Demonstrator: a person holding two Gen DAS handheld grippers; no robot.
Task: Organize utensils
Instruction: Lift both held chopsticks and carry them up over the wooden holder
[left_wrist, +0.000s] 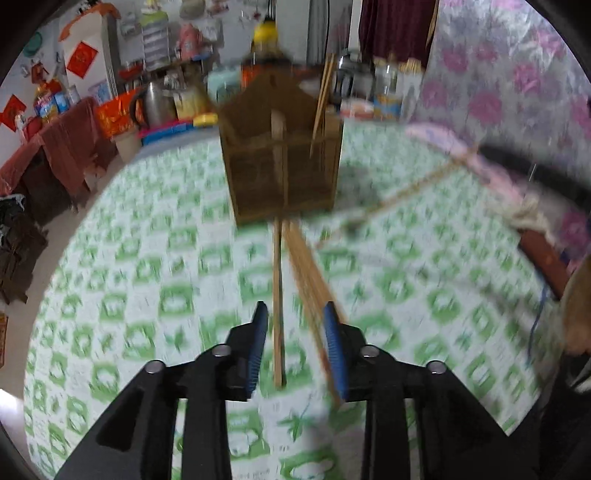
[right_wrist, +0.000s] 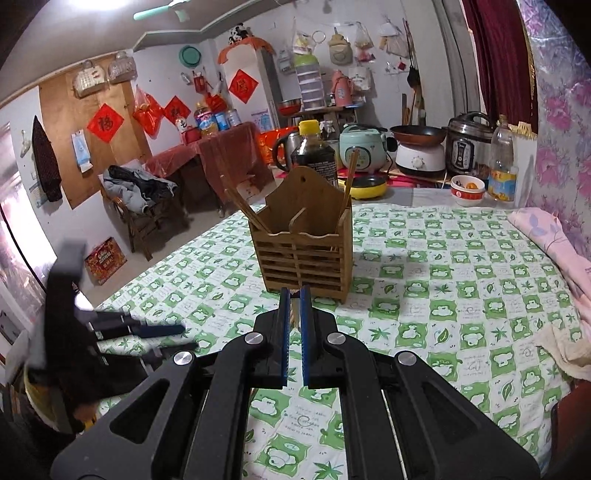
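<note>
My left tool (left_wrist: 297, 345) hangs above the green-and-white checked cloth (left_wrist: 147, 295), its blue pads parted and pressing on nothing. Loose chopsticks (left_wrist: 277, 295) lie on the cloth below that gap, running from near the pads up to the foot of the wooden utensil holder (left_wrist: 282, 170). This view is blurred, so I cannot count them.

My right tool (right_wrist: 294, 295) is clamped tight, and a thin wooden stick, seemingly a chopstick end (right_wrist: 294, 314), shows between its blue pads. It points at the front of the holder (right_wrist: 303, 254), which stands upright on the cloth. The holder has a slatted front, a middle divider and a tall back board with a hanging hole. One group of chopsticks (right_wrist: 245, 208) leans out of its left compartment; another chopstick (right_wrist: 349, 177) stands in the right one.

In the right wrist view my left tool (right_wrist: 147, 332) appears at the left edge, blurred, low over the cloth.

As for writing: red diamond papers (right_wrist: 105, 122) on the far wall carry single black Chinese characters, and another (right_wrist: 243, 85) hangs on the tall white cabinet. Behind the holder stands a dark bottle with a yellow cap (right_wrist: 314, 147); its label is too small to read. The labels on the bottles at the back and on the red box on the floor (right_wrist: 105, 258) are also illegible.
</note>
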